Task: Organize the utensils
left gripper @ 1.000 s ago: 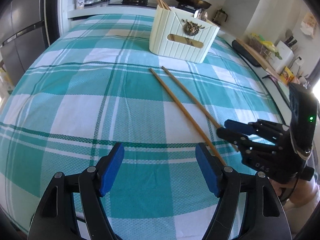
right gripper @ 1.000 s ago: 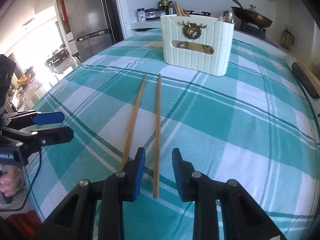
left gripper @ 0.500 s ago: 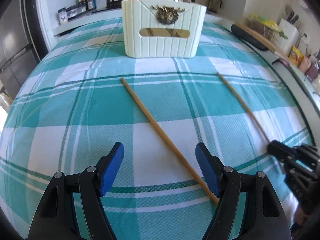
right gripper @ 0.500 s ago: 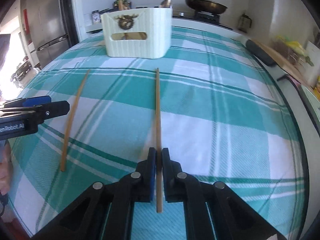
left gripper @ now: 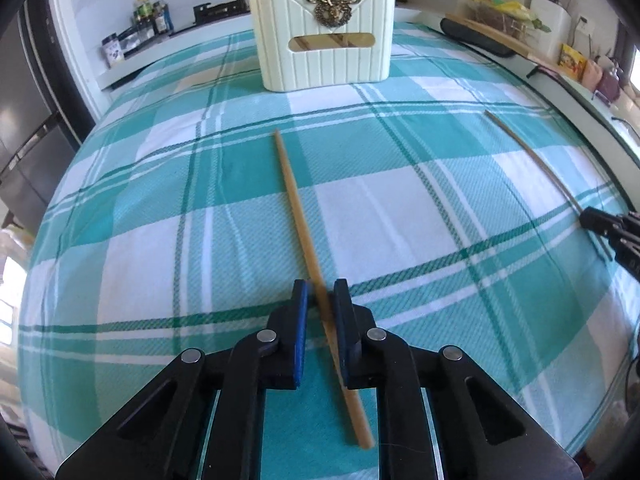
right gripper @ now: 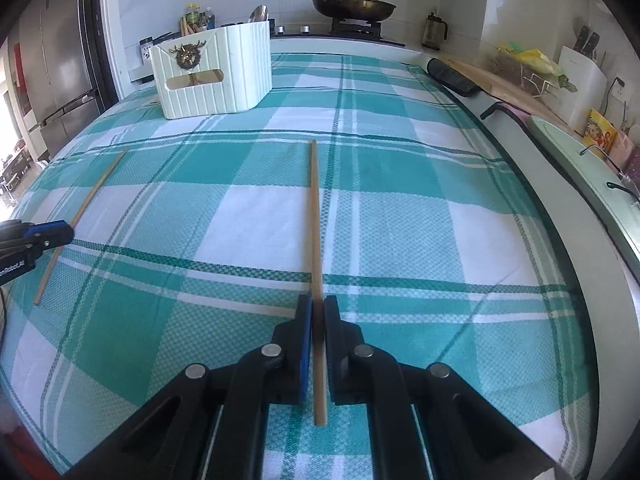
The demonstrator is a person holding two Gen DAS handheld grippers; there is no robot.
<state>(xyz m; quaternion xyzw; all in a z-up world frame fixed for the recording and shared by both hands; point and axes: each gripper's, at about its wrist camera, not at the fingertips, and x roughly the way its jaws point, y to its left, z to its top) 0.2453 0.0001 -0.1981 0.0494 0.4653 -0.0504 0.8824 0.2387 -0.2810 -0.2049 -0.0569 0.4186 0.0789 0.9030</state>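
Note:
Two wooden chopsticks lie on the teal checked cloth (left gripper: 160, 200). My left gripper (left gripper: 320, 292) straddles the near end of one chopstick (left gripper: 294, 200). Its jaws are closing, and a gap still shows beside the left pad. My right gripper (right gripper: 318, 304) is shut on the near end of the other chopstick (right gripper: 314, 208), which points straight ahead. Each view shows the other gripper at its edge: the right gripper (left gripper: 592, 218) and the left gripper (right gripper: 60, 232). A cream ribbed utensil holder (left gripper: 324, 60), also the holder (right gripper: 212, 76), stands at the far side with chopsticks and a spoon inside.
A counter behind the table carries a stove with a lidded pan (right gripper: 352, 6) and spice bottles (left gripper: 152, 20). A knife block (right gripper: 580, 76), packets and a cutting board (right gripper: 504, 80) line the right side. A steel fridge (right gripper: 52, 60) stands on the left.
The right jaws shut on their chopstick and drew it rightward, away from the other one. The left gripper swung over the remaining chopstick and its wide jaws narrowed around it.

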